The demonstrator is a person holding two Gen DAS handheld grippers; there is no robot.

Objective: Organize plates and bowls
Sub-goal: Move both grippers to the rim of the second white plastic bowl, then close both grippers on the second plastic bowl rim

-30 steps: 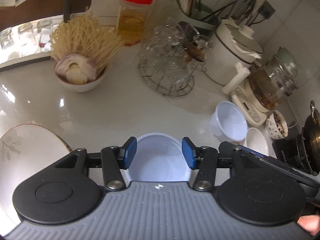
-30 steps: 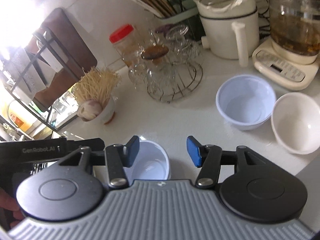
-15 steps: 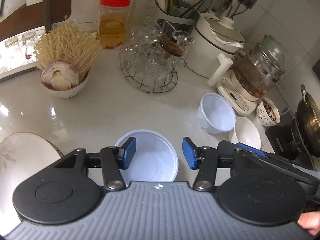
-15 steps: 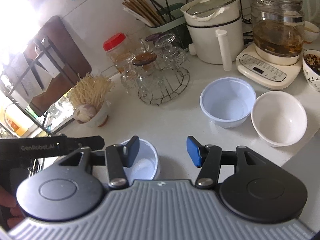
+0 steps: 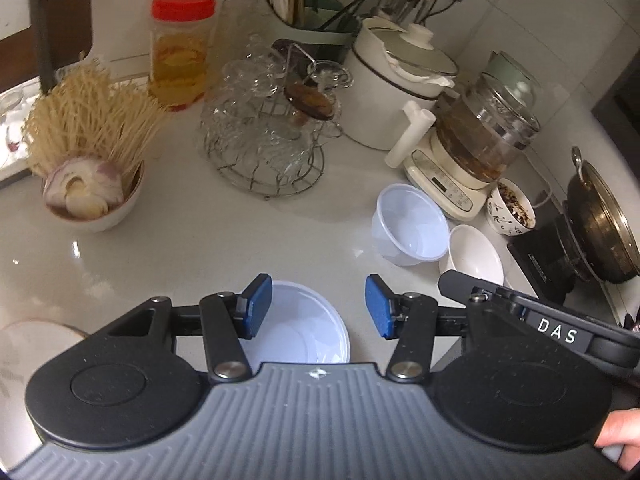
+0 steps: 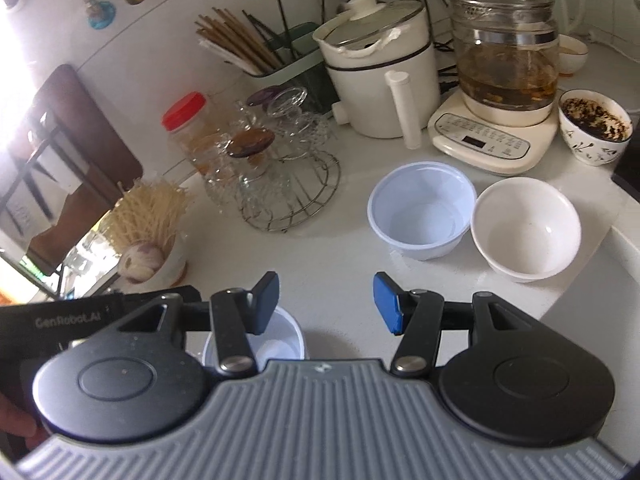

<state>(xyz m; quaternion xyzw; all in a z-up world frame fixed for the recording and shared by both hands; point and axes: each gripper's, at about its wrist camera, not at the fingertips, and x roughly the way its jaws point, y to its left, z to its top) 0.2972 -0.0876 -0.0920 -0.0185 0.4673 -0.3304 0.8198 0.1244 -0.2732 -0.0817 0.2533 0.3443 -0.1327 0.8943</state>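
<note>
Centrally, at the lower middle of the left wrist view, the left gripper (image 5: 318, 306) hangs with its blue pads spread apart and gripping nothing; a translucent plastic bowl (image 5: 298, 332) sits on the pale countertop (image 5: 240, 248) beneath and between them, nearer the left pad, whose tip overlaps the rim in the picture, while the right pad stands clear of it; contact cannot be judged. Right of centre in the same view lie a second plastic bowl (image 5: 412, 226) and, touching it at the lower right, a white ceramic bowl (image 5: 476, 258); a plate (image 5: 28, 344) shows at the left edge. In the right wrist view the right gripper (image 6: 326, 300) is likewise open and empty; the near plastic bowl (image 6: 276, 344) appears low and left of centre, behind its left finger and outside the gap. The second plastic bowl (image 6: 422, 210) and the white bowl (image 6: 526, 228) stand side by side at right of centre, well apart from the pads. A wire rack of glasses (image 6: 280, 176) occupies the middle distance.
</note>
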